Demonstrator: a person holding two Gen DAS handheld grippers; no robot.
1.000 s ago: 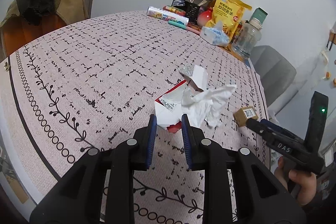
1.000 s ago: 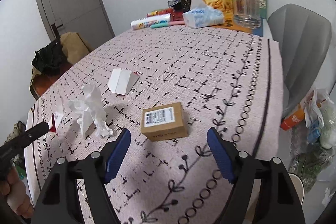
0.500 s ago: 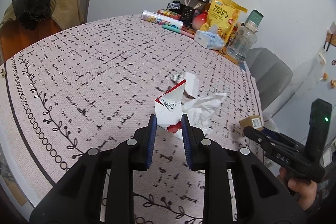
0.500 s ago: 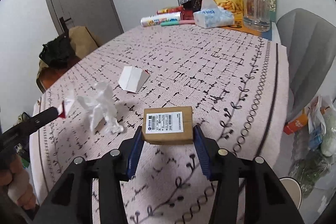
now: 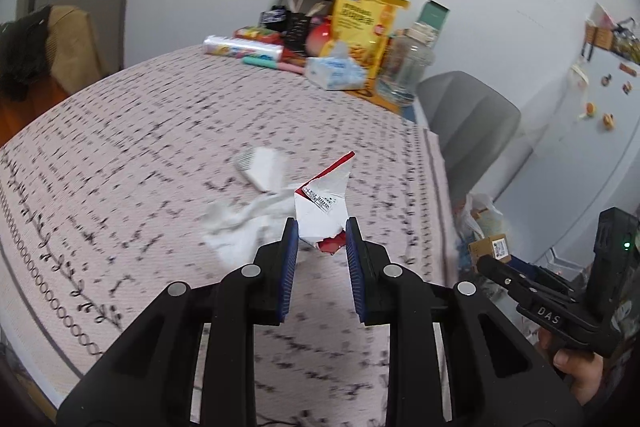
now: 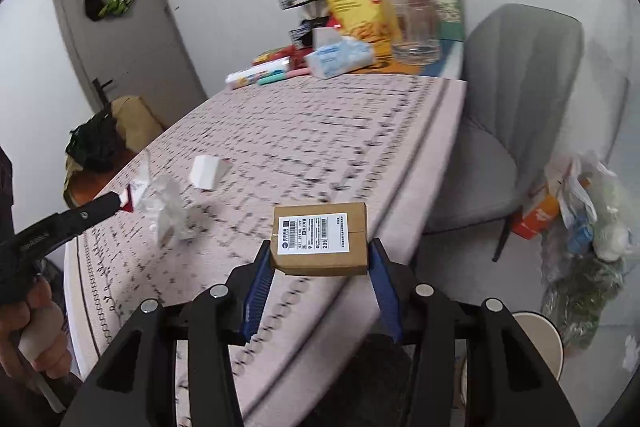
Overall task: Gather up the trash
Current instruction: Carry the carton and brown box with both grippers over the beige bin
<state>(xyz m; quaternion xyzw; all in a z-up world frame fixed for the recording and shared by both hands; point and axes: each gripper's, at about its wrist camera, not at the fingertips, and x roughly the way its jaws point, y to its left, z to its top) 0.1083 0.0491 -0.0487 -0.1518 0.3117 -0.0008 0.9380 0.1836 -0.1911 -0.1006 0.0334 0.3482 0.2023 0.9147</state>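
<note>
Your right gripper (image 6: 320,259) is clamped on the box (image 6: 320,239), label up, lifted off the table and out over its near right edge. Your left gripper (image 5: 320,241) pinches the red-and-white carton scrap (image 5: 324,211) by its lower corner; the rest stands free above the jaws.

Step in hand, as I judge it: carry both pieces off to the bin. Keep both grips firm. The carton scrap is thin and held by little, so move it level and avoid brushing the tissue (image 5: 244,223) just left of it. The box looks square between the pads; don't tilt it.

Two pieces of trash lie on the cloth (image 5: 120,147): the tissue near, the folded white paper (image 5: 262,167) just beyond.

Far end holds a tissue pack (image 6: 340,57), yellow snack bag (image 6: 358,1) and jar (image 6: 412,19). Grey chair (image 6: 520,115) right; bagged rubbish (image 6: 580,227) and a white bucket (image 6: 538,339) on the floor near it. Grey door (image 6: 120,47) far left.
</note>
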